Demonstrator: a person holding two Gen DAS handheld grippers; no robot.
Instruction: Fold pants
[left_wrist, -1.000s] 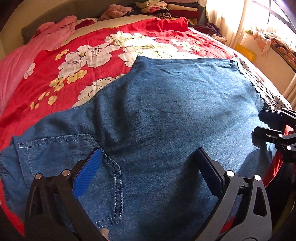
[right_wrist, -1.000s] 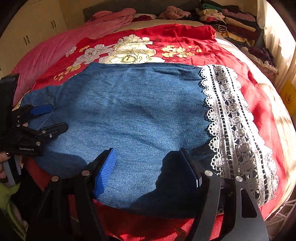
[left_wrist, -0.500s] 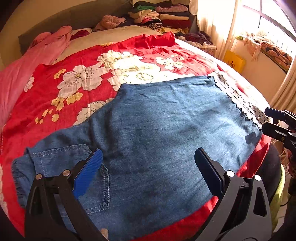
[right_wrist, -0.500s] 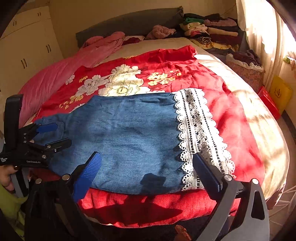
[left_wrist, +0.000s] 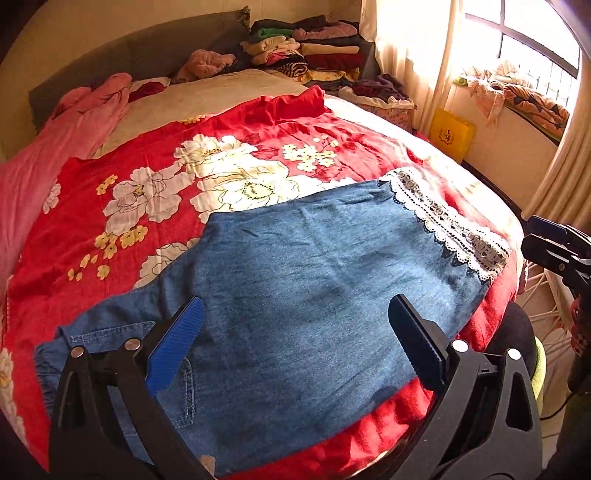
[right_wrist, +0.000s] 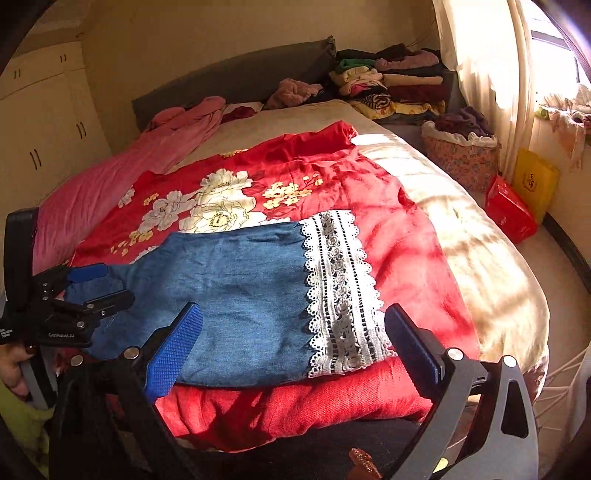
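pants (right_wrist: 236, 295) flat on bed (right_wrist: 461, 236) | right gripper (right_wrist: 291, 339) above near edge — agape, empty

I see a red flowered bedspread (left_wrist: 155, 192) on my bed, a pink blanket (right_wrist: 122, 173) beside it, folded clothes (right_wrist: 391, 85) stacked near the headboard (right_wrist: 236, 77), and a yellow bag (left_wrist: 451, 134).

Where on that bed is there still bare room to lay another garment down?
The cream sheet right of the red quilt is bare, also the strip between quilt and headboard. Crowded: the clothes pile in the far right corner, and the pants on the near quilt.
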